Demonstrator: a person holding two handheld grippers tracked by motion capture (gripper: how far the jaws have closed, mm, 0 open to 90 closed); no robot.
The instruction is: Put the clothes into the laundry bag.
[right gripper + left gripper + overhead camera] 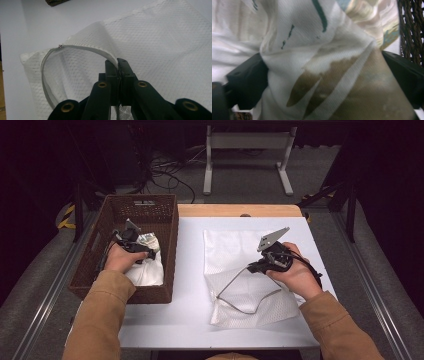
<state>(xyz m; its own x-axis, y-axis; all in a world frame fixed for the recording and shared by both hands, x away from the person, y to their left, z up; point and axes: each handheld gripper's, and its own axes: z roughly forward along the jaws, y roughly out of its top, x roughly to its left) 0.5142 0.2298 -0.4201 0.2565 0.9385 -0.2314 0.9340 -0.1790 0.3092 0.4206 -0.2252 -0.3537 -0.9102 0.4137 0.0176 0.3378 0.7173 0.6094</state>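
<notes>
High view | left gripper (pixel 141 251) clamped printed cloth (pixel 332 75) between its jaws inside basket (pixel 165 270) | right gripper (pixel 255 266) pinched mesh bag (pixel 160 45) zipper edge, mouth propped open | loading not yet done.

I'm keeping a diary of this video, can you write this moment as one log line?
left gripper: shut on cloth in basket | right gripper: shut on mesh bag zipper edge, holding it open

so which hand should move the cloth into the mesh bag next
Left. The left gripper is already shut on the white cloth in the wicker basket. The right gripper is busy: it pinches the zipper edge of the mesh bag and lifts its mouth open.
</notes>
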